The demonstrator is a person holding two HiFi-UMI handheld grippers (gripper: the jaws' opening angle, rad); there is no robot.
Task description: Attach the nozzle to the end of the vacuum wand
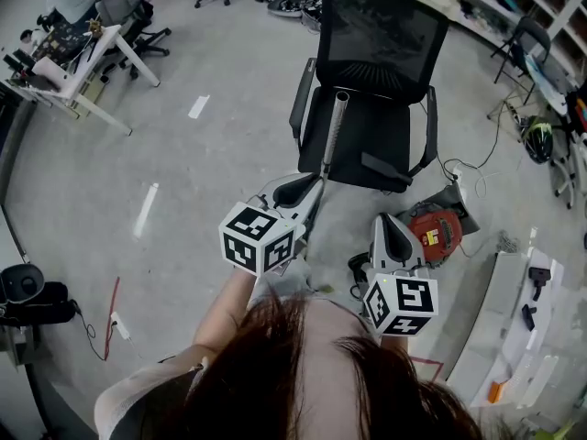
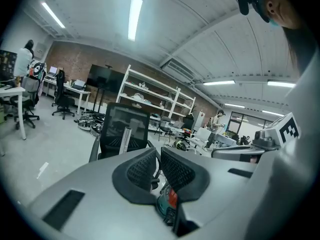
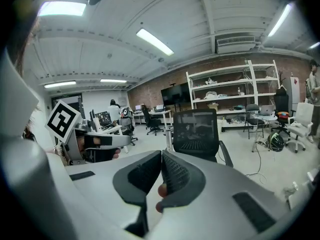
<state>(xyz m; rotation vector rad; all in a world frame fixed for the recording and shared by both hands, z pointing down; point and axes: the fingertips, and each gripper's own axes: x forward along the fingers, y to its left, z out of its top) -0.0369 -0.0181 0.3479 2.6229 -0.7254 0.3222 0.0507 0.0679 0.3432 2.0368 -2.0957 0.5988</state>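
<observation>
Approach step, nothing grasped: left gripper [image 1: 298, 193] and right gripper [image 1: 392, 225] both closed, empty. Vacuum wand [image 1: 332, 136] leans on the office chair [image 1: 381, 39] ahead of the left gripper; nozzle not identifiable. Next move probably needs the jaws opened and a reach forward.

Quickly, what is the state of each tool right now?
Left tool: closed, holding nothing.
Right tool: closed, holding nothing.
</observation>
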